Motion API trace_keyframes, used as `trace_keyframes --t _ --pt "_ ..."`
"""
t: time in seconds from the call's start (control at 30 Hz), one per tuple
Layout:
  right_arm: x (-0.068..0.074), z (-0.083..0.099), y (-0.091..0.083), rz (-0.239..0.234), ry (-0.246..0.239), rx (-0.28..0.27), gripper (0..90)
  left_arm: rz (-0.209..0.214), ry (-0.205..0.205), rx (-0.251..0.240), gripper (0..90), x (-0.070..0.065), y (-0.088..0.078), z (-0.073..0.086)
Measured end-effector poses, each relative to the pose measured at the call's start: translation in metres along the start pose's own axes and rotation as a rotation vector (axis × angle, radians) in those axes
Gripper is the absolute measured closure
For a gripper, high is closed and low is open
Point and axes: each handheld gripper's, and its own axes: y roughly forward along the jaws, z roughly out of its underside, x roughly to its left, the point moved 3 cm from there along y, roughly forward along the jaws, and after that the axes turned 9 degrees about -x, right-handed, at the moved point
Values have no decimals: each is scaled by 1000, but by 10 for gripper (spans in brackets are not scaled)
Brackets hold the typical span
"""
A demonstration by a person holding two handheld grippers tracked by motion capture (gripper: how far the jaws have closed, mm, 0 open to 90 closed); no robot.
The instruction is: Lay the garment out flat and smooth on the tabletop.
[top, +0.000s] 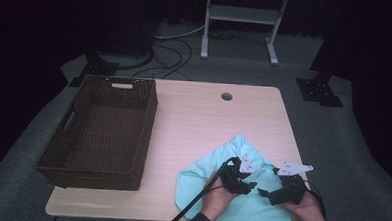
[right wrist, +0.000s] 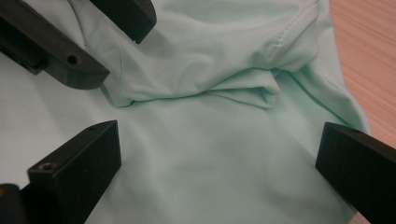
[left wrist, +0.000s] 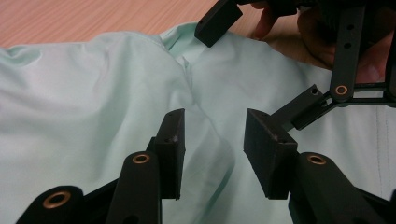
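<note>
My left gripper (top: 247,184) sits low over the mint-green garment (top: 240,205) at the near right of the table (top: 193,120), jaws partly open, a raised fold between the pads, untouched. Just right, my right gripper (top: 266,192) stands wide open over the cloth, holding nothing. Far left stands the wicker basket (top: 100,131).

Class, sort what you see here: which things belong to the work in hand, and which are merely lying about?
In the job:
- mint-green cloth
- left claw, jaws apart over a fold
- right claw, jaws wide over the cloth

Lying about:
- wicker basket
- table
- white metal stand
- floor cables
</note>
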Motion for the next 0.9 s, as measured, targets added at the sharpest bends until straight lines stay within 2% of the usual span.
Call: trace_keyframes --t 0.17,0.37,0.47,0.6,0.9 --pt "0 0 0 -2 2 -1 0 -8 12 3 586 -2 5 1" --pt "0 0 0 -3 4 -2 0 -27 39 32 588 -4 12 6" --pt "0 0 0 -4 7 -1 0 -50 61 37 623 -6 15 8" --pt "0 0 0 -4 9 -1 0 -59 60 36 717 -6 15 8" --pt "0 0 0 -4 7 -3 0 -45 -25 24 837 1 13 7"
